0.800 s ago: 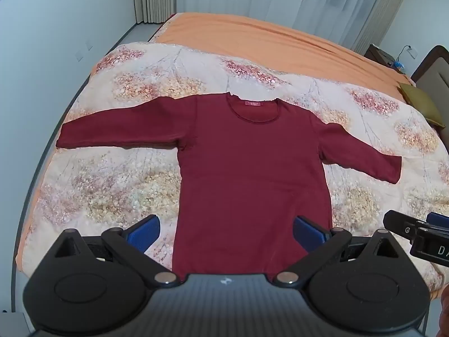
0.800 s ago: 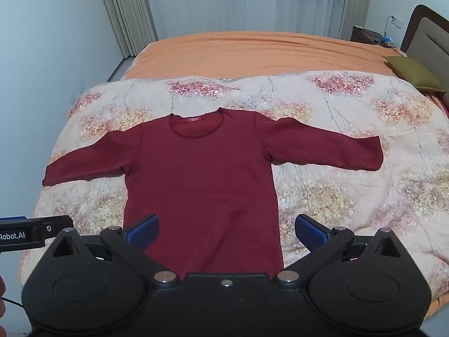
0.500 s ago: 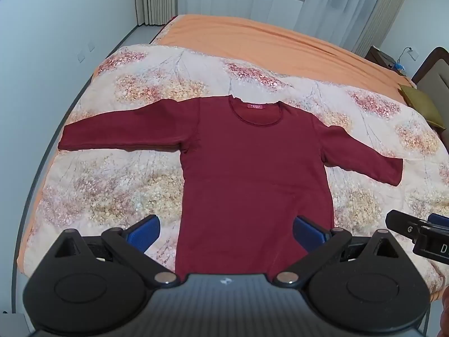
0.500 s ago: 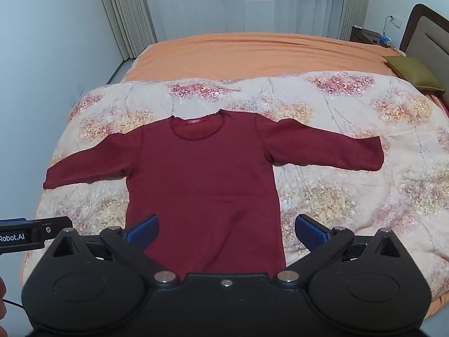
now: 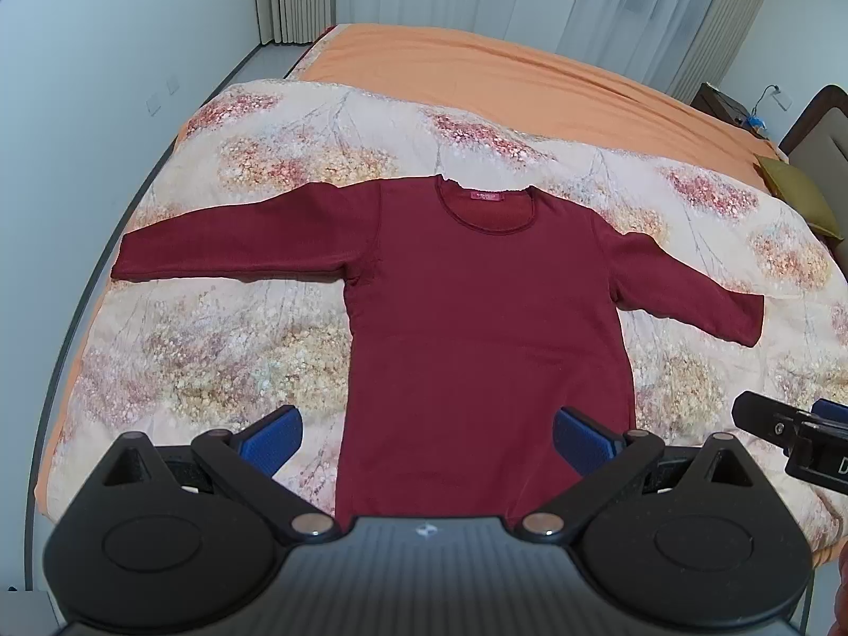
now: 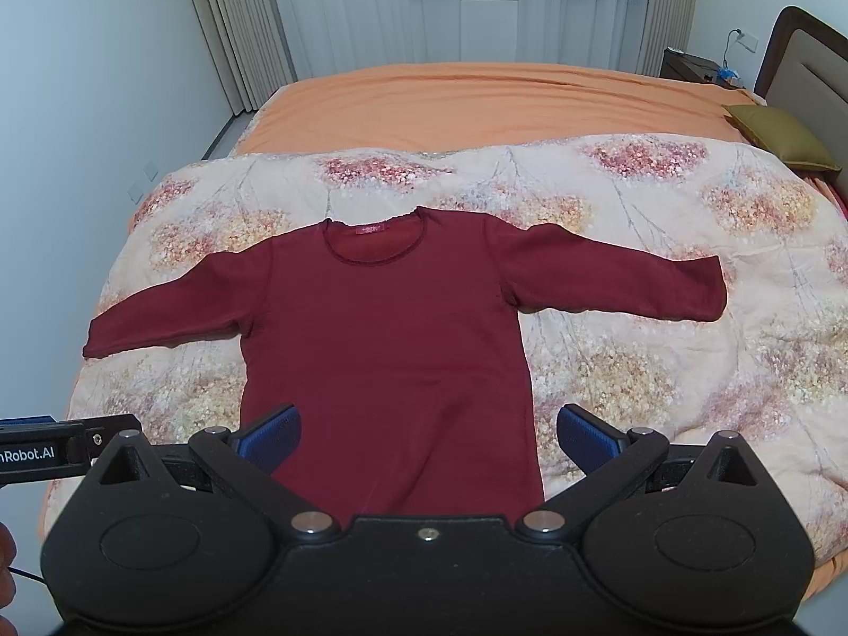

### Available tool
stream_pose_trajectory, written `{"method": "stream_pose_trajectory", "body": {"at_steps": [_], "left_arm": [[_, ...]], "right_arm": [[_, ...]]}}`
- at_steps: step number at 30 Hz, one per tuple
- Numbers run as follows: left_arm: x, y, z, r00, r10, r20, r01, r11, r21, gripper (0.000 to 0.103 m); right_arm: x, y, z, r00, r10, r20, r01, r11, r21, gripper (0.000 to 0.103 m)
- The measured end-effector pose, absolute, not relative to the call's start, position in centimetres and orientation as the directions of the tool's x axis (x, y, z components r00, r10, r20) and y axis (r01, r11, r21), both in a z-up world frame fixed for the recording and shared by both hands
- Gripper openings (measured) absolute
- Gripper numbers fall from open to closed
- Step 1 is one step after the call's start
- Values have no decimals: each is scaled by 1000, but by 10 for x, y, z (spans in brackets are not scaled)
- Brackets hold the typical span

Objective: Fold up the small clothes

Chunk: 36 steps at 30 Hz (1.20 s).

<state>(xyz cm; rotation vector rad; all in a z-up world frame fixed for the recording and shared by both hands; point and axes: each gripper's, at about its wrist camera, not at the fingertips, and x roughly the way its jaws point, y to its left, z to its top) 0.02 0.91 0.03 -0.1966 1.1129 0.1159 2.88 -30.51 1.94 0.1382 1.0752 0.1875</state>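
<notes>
Dark red long-sleeved top (image 5: 482, 328) found laid flat, front up, on the floral quilt (image 5: 222, 328) covering the near part of the bed, both sleeves (image 6: 609, 281) spread straight out to either side and neckline (image 6: 373, 244) pointing away toward the bare orange sheet (image 6: 477, 100) beyond the quilt. Spread judged deliberate: smooth, wrinkle-free body and extended sleeves give clean edges for a first fold, with hem nearest the person for easy reach. No fold yet made; task judged at its very start. Left tool (image 5: 426, 437) held above the hem end of the top, angled steeply down, blue pads (image 5: 270, 437) standing as wide apart as they go; nothing between them, no contact with fabric seen. Right tool (image 6: 426, 437) likewise above the hem end of the top, slightly toward the right sleeve side, pads (image 6: 585, 437) fully apart, gripping nothing and clear of the cloth. Each tool partly visible at the edge of the other's view, side by side over the top's lower edge. Olive cushion (image 6: 779, 132) lying well apart from the top, near the headboard (image 6: 811, 69); not a factor. Next step judged to call for a descent to a sleeve or hem corner; thin single layer on soft quilt liable to let quilt be pinched along with it.
</notes>
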Motion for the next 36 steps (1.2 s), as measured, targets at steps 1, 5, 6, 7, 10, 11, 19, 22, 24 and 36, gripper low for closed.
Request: {"method": "stream_pose_trajectory", "body": {"at_steps": [1,5,6,7,10,11,19,22,24,36], "left_arm": [[0,9,0,439,-7,-899,-189,977,-100,103],[0,8,-1,440,-14,-898,-183,978,-104,103],[0,8,-1,440,-15,-898,-182,978,-105,103],[0,8,-1,439,-15,-898,-182,978,-105,103],[0,9,-1,438,-15,-899,-183,978,-105,103],[0,9,-2,438,-15,-899,-183,977,-106,103],[-1,11,-4,436,-18,-900,-186,977,-109,103],[-1,10,-4,435,-17,-900,-186,977,-108,103],[-1,10,-5,434,-15,-901,-186,977,-106,103],[-1,12,-4,436,-16,-900,-183,977,-106,103]], "right_arm": [[29,-305,19,462,219,-859,-85,975,203,103],[28,-306,19,461,222,-859,-82,975,207,103],[28,-306,18,461,222,-859,-82,975,208,103],[28,-306,18,460,223,-860,-82,975,209,103],[27,-307,16,460,223,-860,-81,974,210,103],[27,-306,16,460,223,-859,-81,974,210,103],[28,-305,16,461,222,-859,-84,975,207,103],[28,-305,16,461,221,-859,-83,975,206,103],[28,-305,16,461,222,-859,-84,975,207,103],[27,-304,17,464,223,-858,-86,975,207,103]]}}
